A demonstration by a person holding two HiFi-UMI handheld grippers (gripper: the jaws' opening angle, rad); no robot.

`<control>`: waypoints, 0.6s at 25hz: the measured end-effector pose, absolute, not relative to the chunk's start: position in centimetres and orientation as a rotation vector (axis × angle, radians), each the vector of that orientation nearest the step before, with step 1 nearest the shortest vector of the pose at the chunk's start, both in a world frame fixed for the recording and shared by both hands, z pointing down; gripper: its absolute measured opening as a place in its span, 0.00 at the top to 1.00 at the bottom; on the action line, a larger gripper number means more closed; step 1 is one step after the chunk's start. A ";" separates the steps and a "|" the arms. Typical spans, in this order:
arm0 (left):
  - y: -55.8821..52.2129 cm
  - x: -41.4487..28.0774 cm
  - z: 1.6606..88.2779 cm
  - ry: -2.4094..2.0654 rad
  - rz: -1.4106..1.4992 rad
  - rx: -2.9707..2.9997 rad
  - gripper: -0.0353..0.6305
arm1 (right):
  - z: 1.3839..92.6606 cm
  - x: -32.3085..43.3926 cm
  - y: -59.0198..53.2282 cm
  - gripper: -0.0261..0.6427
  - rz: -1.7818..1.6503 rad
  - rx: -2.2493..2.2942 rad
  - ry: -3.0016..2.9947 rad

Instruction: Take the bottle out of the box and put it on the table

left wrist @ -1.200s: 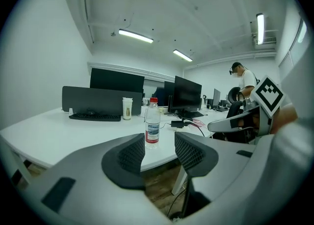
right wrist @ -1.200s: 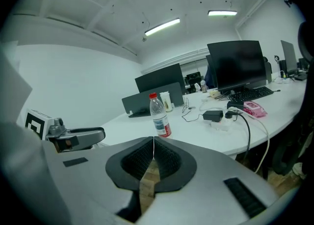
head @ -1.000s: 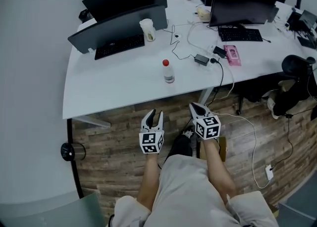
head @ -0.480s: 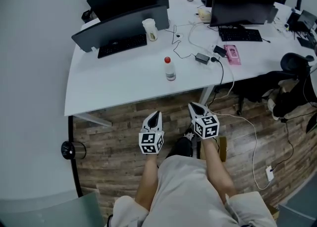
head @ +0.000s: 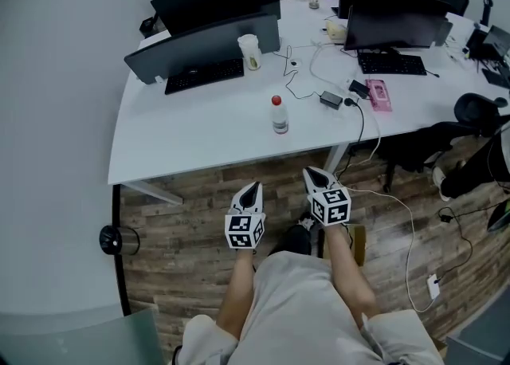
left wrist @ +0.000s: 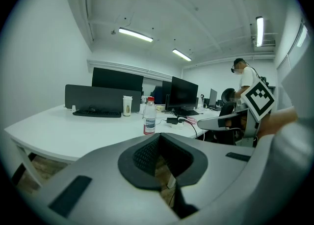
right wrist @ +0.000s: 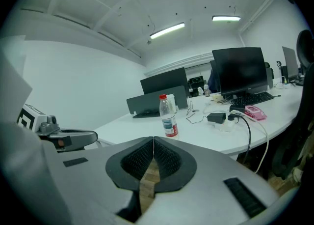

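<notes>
Though the water bottle [head: 279,114] stands upright on the desk [head: 199,144], left gripper [head: 253,188] and right gripper [head: 312,173] idle, jaws pressed together, empty
It lies ahead between them, well apart, neither clearly nearer

The left gripper [left wrist: 159,136] fills the lower half of the frame, its jaws pressed together with nothing between them. Just above its tip, near the center, a red-capped bottle [left wrist: 149,117] stands upright on the white table [left wrist: 54,131]. Left of the bottle are a cup [left wrist: 127,106] and a keyboard [left wrist: 97,114] in front of a monitor [left wrist: 93,98]. At right, the right gripper [left wrist: 201,122] points leftward below its marker cube [left wrist: 258,99], and a person [left wrist: 244,79] stands behind it.
</notes>
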State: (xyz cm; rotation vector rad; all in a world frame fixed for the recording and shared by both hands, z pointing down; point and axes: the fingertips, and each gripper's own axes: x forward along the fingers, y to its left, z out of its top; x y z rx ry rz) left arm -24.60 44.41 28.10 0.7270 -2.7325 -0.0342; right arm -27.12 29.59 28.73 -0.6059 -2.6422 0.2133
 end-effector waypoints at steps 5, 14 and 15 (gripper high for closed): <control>44.1 -25.0 27.8 -2.740 -0.027 0.733 0.92 | 28.5 -27.4 29.2 0.90 0.210 -0.596 -2.650; 43.4 -25.1 27.8 -2.723 -0.001 0.762 0.92 | 28.9 -26.9 29.0 0.90 0.193 -0.601 -2.636; 43.3 -25.0 27.8 -2.722 0.004 0.766 0.92 | 28.9 -26.9 29.0 0.90 0.192 -0.602 -2.635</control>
